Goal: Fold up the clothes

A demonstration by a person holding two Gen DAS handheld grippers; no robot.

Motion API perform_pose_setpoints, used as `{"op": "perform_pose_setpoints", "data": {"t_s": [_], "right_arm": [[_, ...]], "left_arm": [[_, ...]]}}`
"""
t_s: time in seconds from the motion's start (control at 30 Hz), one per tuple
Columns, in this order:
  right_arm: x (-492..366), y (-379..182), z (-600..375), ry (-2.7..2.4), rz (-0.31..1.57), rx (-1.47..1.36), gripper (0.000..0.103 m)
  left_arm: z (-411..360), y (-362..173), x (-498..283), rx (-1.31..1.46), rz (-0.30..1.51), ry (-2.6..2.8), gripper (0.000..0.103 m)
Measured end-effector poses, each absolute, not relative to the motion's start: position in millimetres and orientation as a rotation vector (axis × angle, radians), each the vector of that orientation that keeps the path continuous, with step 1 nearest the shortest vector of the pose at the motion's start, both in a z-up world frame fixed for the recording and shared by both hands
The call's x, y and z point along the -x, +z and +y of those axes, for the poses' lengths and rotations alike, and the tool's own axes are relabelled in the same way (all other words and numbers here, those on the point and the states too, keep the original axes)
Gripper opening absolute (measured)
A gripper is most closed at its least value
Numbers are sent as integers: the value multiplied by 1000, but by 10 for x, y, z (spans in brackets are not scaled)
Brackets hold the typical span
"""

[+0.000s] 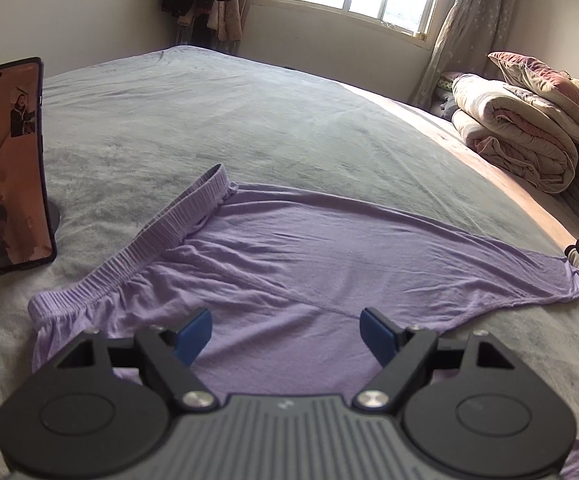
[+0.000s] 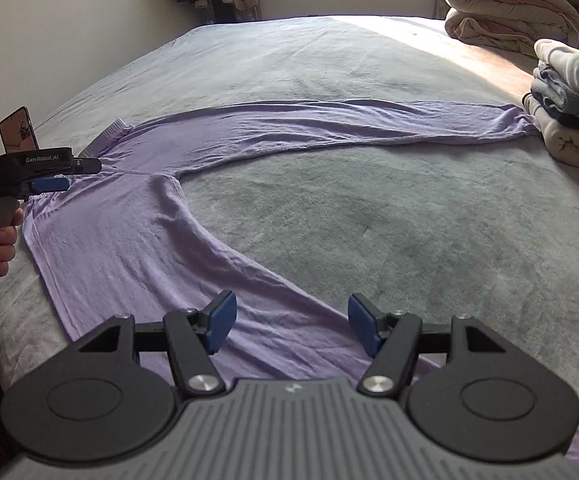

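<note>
Lilac pyjama trousers (image 2: 137, 236) spread flat on bed (image 2: 369, 220), legs splayed away from elastic waistband (image 1: 137, 256); thin, limp, light knit, best pinched at waistband or hems; left gripper (image 1: 285, 334) and right gripper (image 2: 291, 326) both spread, empty.

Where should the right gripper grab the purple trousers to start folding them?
Grip the near leg of the purple trousers at its hem, from the near bed edge: the right gripper hangs open over it, and the legs lie splayed flat.
</note>
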State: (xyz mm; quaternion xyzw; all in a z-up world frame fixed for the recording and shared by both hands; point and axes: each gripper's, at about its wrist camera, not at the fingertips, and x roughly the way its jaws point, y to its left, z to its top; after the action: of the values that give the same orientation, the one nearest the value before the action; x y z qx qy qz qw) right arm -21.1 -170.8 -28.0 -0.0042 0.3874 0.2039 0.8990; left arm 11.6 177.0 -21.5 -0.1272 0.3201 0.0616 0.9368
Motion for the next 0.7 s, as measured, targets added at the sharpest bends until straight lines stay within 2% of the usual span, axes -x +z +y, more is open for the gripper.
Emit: {"op": "perform_pose_setpoints", "data": {"t_s": [0.33,0.5,0.57,0.6,0.63,0.7], "right_arm": [[-578,-196,-902,571,779,114,66],[-1033,-164,-531,626,766,137,66],[-1218,-166,-378,643,757,165,66],[-1312,-168,-299,651,753,179,66],[-1399,-177,-222,660,748,195,66],[-1565,-200,-69,676,739,226,66]], "left_arm": [[2173,-304,-276,288,613,85,44],[2267,-359,-404,276,610,48,32],[2284,-385,-463,265,613,31,23],[2306,-398,-490,267,621,29,13],[2340,-414,-514,274,629,35,9],[2448,-456,-527,313,640,60,7]]}}
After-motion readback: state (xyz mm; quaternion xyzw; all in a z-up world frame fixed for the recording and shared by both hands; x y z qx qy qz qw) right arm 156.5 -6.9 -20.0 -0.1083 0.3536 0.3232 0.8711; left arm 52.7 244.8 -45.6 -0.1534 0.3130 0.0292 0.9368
